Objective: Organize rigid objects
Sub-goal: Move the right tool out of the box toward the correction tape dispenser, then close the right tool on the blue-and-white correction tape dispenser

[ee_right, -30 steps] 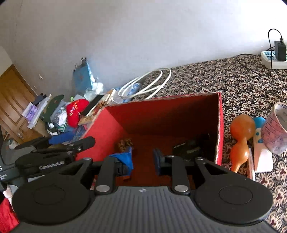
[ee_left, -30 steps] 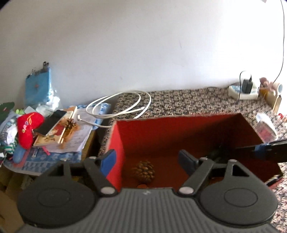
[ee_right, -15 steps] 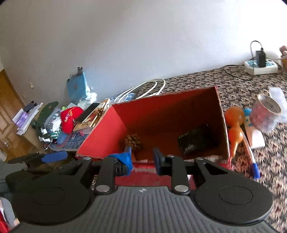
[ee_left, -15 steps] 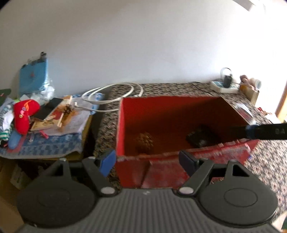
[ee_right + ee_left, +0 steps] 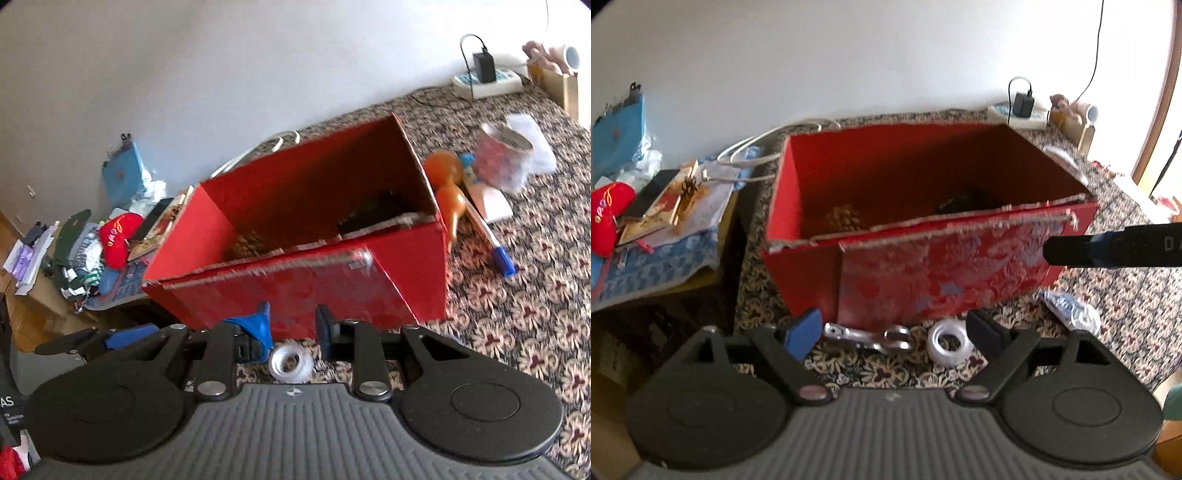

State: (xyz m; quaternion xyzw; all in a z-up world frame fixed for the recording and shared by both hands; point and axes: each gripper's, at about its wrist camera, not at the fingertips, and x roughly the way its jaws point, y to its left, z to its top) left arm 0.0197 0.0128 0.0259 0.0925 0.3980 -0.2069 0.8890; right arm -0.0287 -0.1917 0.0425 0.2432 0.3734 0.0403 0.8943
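Box (image 5: 923, 280) (apparently blurred) fronts tape (image 5: 948, 341).

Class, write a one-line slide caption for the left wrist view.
Open left claw hovers over a metal clasp and clear tape roll before a red box holding a pinecone.

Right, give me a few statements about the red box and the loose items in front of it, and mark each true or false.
1. A pine cone lies inside the red box. True.
2. The clear tape roll is inside the box. False: it lies on the patterned cloth in front of it.
3. The left gripper holds the metal clip. False: its jaws are open and empty.
4. The orange maraca lies outside the box. True.
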